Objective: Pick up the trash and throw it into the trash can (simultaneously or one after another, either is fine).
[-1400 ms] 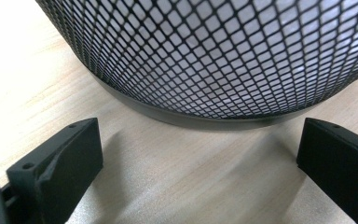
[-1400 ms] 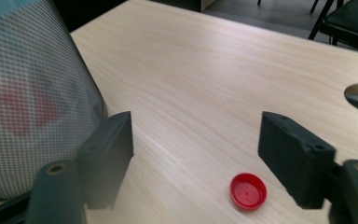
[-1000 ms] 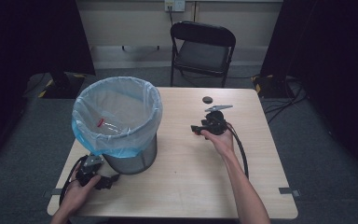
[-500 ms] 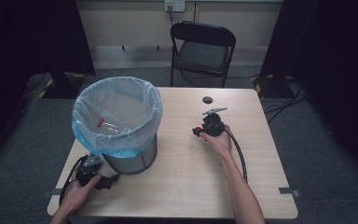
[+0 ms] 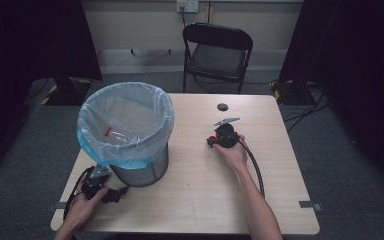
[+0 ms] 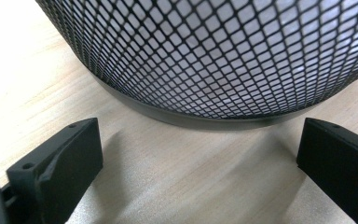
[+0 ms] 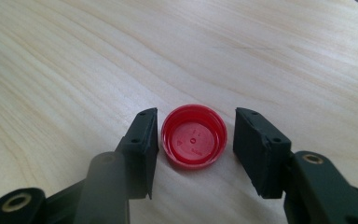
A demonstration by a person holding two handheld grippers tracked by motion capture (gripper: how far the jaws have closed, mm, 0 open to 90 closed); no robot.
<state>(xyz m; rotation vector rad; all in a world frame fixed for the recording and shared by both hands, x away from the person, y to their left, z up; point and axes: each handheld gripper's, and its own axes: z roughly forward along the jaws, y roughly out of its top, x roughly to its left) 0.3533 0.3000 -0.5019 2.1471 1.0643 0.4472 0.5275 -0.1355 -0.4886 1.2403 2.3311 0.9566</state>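
Item: red bottle cap [image 7: 194, 136], lying open side up on the desk [image 5: 195, 195], right of the mesh bin [image 5: 140, 170]. We find it between the jaws of the right tool [image 7: 196, 140]; these have just been closing, one pad just beside its rim, the other a little apart. Left tool [image 6: 198, 154]: spread wide, facing the bin's base, gripping nothing.

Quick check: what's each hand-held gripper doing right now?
Left hand-held gripper: open, empty, facing the mesh bin.
Right hand-held gripper: jaws just closing around the red cap, not yet gripping.
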